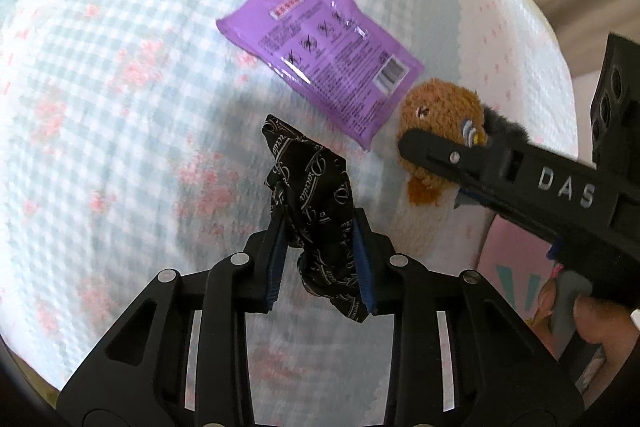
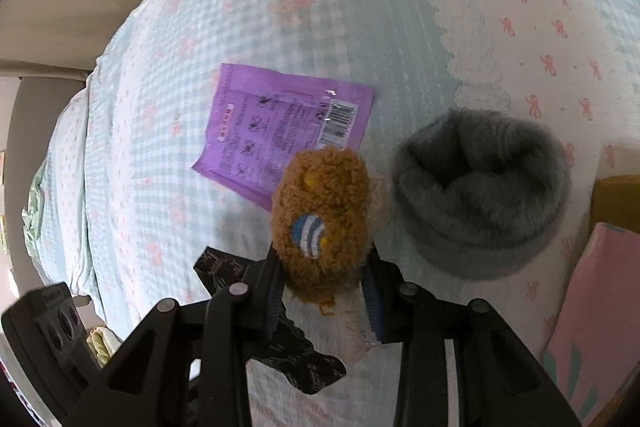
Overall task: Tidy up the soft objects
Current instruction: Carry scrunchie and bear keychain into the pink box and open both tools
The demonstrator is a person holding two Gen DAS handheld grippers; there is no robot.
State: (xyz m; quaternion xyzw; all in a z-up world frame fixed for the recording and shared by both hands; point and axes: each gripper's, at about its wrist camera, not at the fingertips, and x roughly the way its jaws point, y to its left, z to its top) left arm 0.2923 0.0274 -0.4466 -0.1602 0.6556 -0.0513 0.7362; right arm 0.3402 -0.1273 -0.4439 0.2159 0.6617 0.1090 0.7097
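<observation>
The left tool (image 1: 320,255) is clamped on a black cloth (image 1: 316,211) printed with pale script lettering. The cloth is crumpled into a loose, thin, limp bundle whose long axis runs along the tool's fingers: one end sticks out past the fingertips, the other hangs back between the blue ribbed pads (image 1: 362,267).

The right tool (image 2: 324,291) is closed on a brown plush toy (image 2: 324,215). The toy is oval, with shaggy curly pile and a round stitched patch of blue and white stripes. Its long axis also follows the fingers, the brown end pointing away from the tool and a cream-coloured end lying back between the pads. In the left wrist view the toy shows a small stitched eye, and the right tool's finger crosses in front of it.

Both tools point steeply down over a bed (image 1: 120,107) covered in soft, puckered pale blue gingham with faint pink bows. Ahead of both tools a flat, glossy purple packet (image 1: 320,47) with printed text and a barcode lies on the bed. To the right of the right tool rests a grey fuzzy hat (image 2: 480,187), round, with a thick rolled rim.
</observation>
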